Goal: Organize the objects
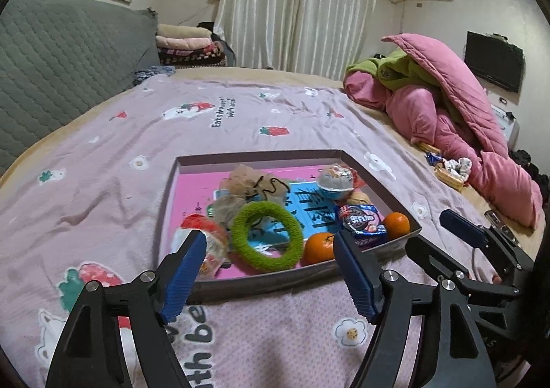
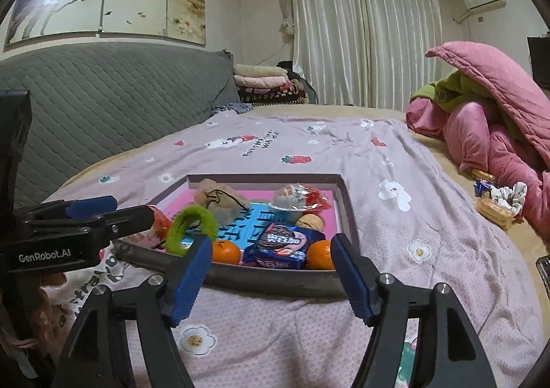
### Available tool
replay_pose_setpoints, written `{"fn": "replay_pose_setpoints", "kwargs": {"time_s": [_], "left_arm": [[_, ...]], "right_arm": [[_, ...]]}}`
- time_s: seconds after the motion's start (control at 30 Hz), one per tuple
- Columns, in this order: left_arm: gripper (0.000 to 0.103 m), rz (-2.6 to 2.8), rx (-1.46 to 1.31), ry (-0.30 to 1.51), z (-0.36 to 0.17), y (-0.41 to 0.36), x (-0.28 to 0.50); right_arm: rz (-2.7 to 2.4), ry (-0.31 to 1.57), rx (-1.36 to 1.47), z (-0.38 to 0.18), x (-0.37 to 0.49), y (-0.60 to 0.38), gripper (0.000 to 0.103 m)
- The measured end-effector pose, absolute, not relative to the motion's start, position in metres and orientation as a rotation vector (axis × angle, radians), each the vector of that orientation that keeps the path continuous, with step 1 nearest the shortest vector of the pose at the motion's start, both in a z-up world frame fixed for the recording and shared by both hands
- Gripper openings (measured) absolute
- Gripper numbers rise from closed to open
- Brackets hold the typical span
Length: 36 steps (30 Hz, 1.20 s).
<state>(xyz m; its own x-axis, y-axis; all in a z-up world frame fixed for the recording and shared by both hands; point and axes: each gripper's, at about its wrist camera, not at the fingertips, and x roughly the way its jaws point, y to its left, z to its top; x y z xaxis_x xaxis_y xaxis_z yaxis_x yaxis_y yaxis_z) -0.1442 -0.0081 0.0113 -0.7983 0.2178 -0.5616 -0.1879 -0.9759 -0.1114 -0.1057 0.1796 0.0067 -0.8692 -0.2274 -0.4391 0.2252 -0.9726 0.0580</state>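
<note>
A shallow box lid lies on the bed, pink inside. It holds a green fuzzy ring, two oranges, a blue cookie packet, a beige drawstring pouch and wrapped snacks. My left gripper is open and empty just before the lid's near edge. My right gripper is open and empty, also at the near edge. The left gripper's side shows in the right wrist view.
A pink and green quilt is heaped at the right of the bed. Loose snack packets and a scrunchie lie beside it. A grey padded headboard stands at the left, folded blankets beyond.
</note>
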Motion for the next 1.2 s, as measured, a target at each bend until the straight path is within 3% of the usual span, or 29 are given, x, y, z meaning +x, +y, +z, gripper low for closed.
{"fn": "replay_pose_setpoints", "kwargs": {"time_s": [0.2, 1.2], "left_arm": [[0.079, 2.847, -0.897, -0.022, 0.003, -0.015, -0.129], [0.080, 2.918, -1.031, -0.078, -0.035, -0.032, -0.088]], "right_arm": [[-2.817, 0.009, 0.669, 0.003, -0.092, 0.171, 0.077], [-2.812, 0.116, 0.747, -0.015, -0.060, 0.155, 0.078]]}}
